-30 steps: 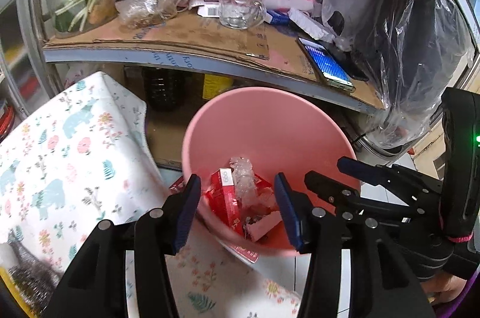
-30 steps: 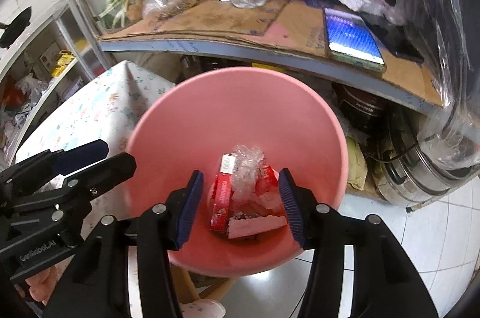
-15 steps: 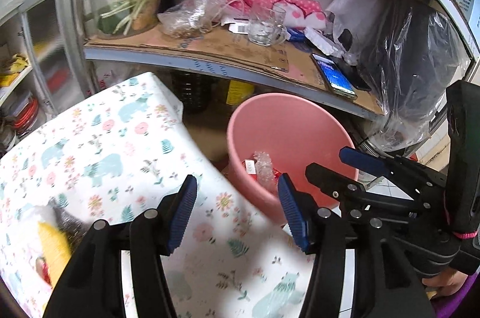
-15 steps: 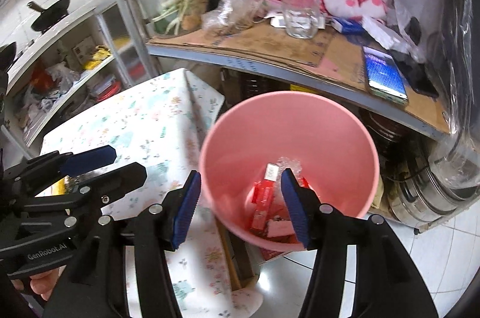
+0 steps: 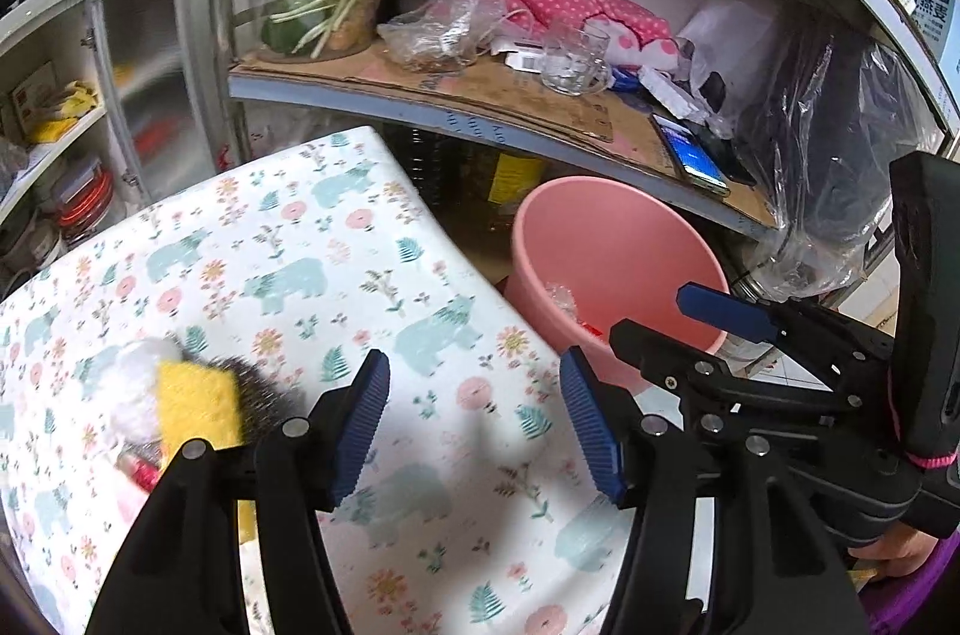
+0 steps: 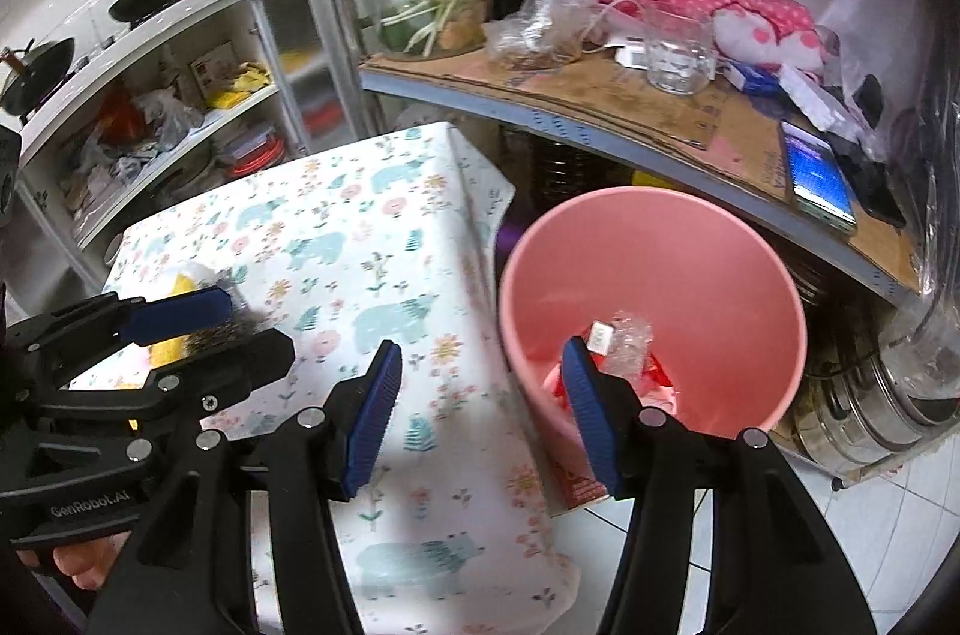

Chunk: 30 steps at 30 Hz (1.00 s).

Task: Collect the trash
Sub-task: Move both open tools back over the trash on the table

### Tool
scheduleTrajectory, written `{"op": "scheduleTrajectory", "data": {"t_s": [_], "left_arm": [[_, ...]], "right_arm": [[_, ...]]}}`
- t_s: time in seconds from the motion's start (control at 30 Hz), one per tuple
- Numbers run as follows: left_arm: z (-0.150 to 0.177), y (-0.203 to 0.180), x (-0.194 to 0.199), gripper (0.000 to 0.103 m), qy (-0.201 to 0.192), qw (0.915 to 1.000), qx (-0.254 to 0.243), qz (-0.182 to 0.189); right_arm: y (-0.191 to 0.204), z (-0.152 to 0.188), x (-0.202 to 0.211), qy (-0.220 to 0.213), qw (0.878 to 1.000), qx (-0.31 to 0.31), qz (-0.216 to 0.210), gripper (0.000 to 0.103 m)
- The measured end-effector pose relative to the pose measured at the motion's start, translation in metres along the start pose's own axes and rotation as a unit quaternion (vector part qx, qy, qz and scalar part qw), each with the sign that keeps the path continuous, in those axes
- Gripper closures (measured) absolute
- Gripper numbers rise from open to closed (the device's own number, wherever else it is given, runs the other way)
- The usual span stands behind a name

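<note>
A pink bin (image 5: pixel 624 239) (image 6: pixel 708 251) stands on the floor beside the table, holding red wrappers and crumpled clear plastic (image 6: pixel 624 341). A pile of trash lies on the floral tablecloth (image 5: pixel 336 287): a yellow sponge (image 5: pixel 195 404), white wad and dark steel wool; it shows in the right wrist view too (image 6: pixel 180 287). My left gripper (image 5: pixel 474 416) is open and empty over the table, right of the pile. My right gripper (image 6: pixel 483 407) is open and empty above the table's edge by the bin.
A metal shelf (image 5: pixel 480 119) behind the bin holds cardboard, a glass mug (image 6: pixel 678 56), a phone (image 6: pixel 819 176), plastic bags and pink cloth. A steel pot (image 6: pixel 888 395) sits on the tiled floor at right. Shelves with kitchenware stand at left.
Both grippers have pulled up and back to the left, away from the bin's inside to over the table. The trash pile has come further into view. Both stay open.
</note>
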<state>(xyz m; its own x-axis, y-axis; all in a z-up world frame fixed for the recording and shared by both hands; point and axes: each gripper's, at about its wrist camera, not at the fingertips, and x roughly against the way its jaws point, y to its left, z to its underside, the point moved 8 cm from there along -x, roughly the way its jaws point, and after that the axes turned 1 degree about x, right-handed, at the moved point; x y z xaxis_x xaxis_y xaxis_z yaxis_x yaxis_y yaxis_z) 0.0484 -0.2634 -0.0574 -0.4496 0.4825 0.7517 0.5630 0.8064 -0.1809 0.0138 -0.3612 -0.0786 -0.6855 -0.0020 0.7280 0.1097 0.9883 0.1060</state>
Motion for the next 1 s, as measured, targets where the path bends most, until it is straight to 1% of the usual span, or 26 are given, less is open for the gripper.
{"op": "scheduleTrajectory", "data": {"t_s": [0.27, 0.43, 0.73, 1.0], "left_arm": [[0.014, 0.029, 0.022, 0.044, -0.005, 0.9996, 0.018, -0.023], [0.029, 0.056, 0.033, 0.044, -0.001, 0.9983, 0.035, -0.047], [0.061, 0.102, 0.051, 0.044, 0.009, 0.994, 0.066, -0.087], [0.085, 0.14, 0.066, 0.044, 0.006, 0.9885, 0.1, -0.114]], "right_arm": [[0.03, 0.006, -0.002, 0.009, 1.0, 0.02, -0.02, 0.047], [0.049, 0.012, -0.007, 0.018, 0.999, 0.035, -0.028, 0.047], [0.082, 0.017, -0.014, 0.03, 0.996, 0.053, -0.058, 0.047], [0.117, 0.023, -0.02, 0.035, 0.993, 0.075, -0.085, 0.047]]}}
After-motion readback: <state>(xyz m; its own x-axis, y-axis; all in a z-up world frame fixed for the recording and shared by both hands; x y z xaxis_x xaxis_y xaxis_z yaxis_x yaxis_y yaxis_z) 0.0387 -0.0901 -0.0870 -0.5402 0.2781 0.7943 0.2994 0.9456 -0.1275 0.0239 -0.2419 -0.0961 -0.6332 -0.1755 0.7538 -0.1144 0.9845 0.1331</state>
